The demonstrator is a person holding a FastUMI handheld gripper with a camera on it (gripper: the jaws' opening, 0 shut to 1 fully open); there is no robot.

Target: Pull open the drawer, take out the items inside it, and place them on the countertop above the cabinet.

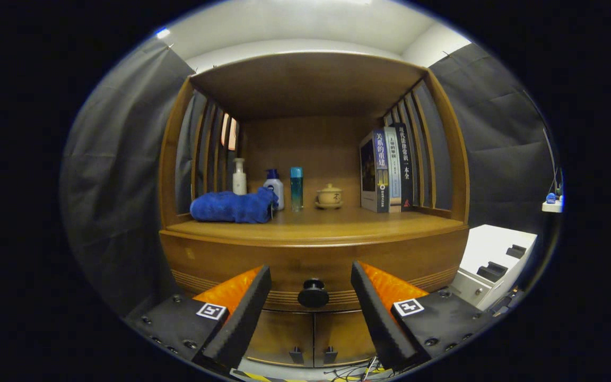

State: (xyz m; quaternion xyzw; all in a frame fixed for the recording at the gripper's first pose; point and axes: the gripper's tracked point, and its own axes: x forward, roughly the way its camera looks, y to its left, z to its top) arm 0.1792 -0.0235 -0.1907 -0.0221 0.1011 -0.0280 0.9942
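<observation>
A wooden cabinet faces me, its drawer front (231, 262) shut under the countertop (313, 225). The drawer's round dark knob (313, 293) sits midway between my two fingers, a little beyond their tips. My gripper (311, 278) is open, one fingertip (259, 286) left of the knob and the other to its right, neither touching it. The inside of the drawer is hidden.
On the countertop lie a blue towel (233, 206), a white pump bottle (239, 178), a white bottle with a blue cap (274, 188), a teal bottle (296, 189), a lidded cup (329, 196) and books (387, 170). Two lower doors (313, 337) sit below. A white unit (496, 262) stands right.
</observation>
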